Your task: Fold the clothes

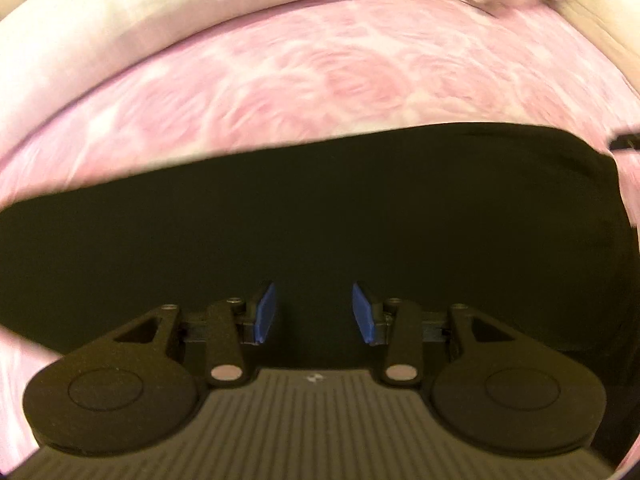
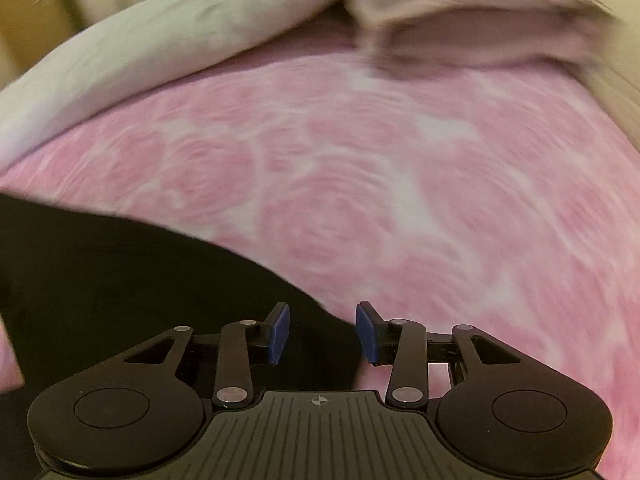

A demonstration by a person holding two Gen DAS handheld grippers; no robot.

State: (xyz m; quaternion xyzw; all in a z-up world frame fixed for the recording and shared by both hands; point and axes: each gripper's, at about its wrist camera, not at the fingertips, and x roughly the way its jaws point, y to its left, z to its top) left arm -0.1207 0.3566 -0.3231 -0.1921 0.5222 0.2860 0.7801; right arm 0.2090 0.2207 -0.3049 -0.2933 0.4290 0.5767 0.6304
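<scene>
A black garment (image 1: pixel 320 208) lies flat on a pink rose-patterned bedspread (image 1: pixel 320 72). In the left wrist view it fills the middle of the frame. My left gripper (image 1: pixel 314 312) is open, its blue pads apart, hovering over the garment's middle with nothing between them. In the right wrist view the garment (image 2: pixel 120 280) covers the lower left, and its right corner reaches between my fingers. My right gripper (image 2: pixel 322 332) is open over that corner, with the blue pads (image 2: pixel 280 332) on either side of the cloth edge.
A white duvet or pillow (image 1: pixel 120 28) lies along the far edge of the bed, also seen in the right wrist view (image 2: pixel 160 28). A pale pink folded cloth (image 2: pixel 460 12) sits at the far right. The bedspread (image 2: pixel 440 200) extends to the right.
</scene>
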